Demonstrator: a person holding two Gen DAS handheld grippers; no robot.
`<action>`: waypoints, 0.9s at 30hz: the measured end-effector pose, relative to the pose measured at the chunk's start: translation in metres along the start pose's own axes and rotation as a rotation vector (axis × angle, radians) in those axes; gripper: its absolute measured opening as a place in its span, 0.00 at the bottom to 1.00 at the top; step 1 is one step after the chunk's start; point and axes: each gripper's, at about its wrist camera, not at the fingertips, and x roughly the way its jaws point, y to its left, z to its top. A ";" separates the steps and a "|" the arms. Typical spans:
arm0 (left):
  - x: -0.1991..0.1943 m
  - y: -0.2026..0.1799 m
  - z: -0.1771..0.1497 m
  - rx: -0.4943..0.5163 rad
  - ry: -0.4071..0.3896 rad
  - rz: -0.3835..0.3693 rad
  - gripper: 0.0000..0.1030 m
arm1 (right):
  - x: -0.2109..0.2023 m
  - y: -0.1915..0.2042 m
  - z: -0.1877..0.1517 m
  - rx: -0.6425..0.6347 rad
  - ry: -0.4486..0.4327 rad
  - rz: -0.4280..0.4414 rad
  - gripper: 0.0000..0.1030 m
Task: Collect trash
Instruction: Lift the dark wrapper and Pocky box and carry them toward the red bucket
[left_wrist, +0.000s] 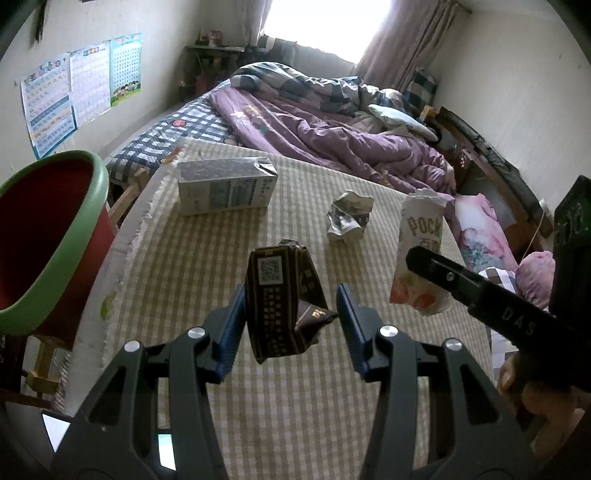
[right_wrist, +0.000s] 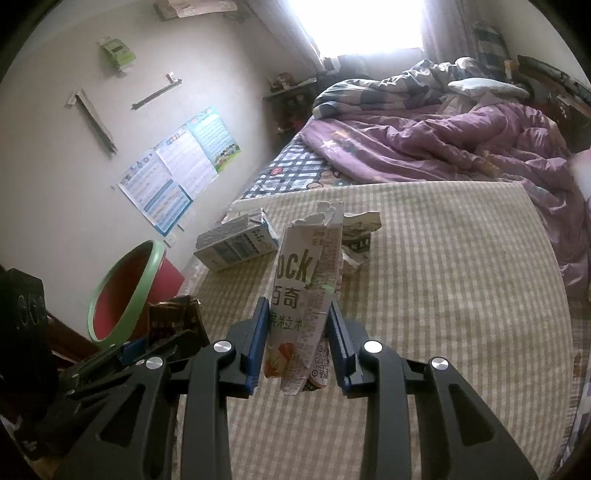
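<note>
- Your left gripper (left_wrist: 291, 306) is clamped on a crumpled dark wrapper (left_wrist: 282, 302), lifted clear of the checked cloth (left_wrist: 295, 406).
- Your right gripper (right_wrist: 297, 332) is clamped on a torn white snack packet (right_wrist: 303, 306), upright and raised off the cloth too, to the right of the dark wrapper.
- Farther off on the cloth lie a crumpled paper ball (left_wrist: 349, 219) and, left of it, a grey carton (left_wrist: 227, 186) on its side.
- At the left edge, off the cloth, stands the red bin with a green rim (left_wrist: 55, 236), mouth tilted towards you.
- Beyond the cloth, a purple quilt (left_wrist: 332, 136) lies rumpled on the bed.
</note>
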 end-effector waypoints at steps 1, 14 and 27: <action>-0.001 0.001 0.000 0.000 -0.002 -0.001 0.45 | 0.001 0.001 0.001 -0.001 -0.001 0.000 0.30; -0.017 0.033 0.009 -0.012 -0.036 -0.009 0.45 | 0.007 0.030 0.001 -0.017 -0.010 -0.009 0.30; -0.030 0.070 0.017 -0.027 -0.053 -0.006 0.45 | 0.024 0.062 0.000 -0.026 -0.001 -0.013 0.30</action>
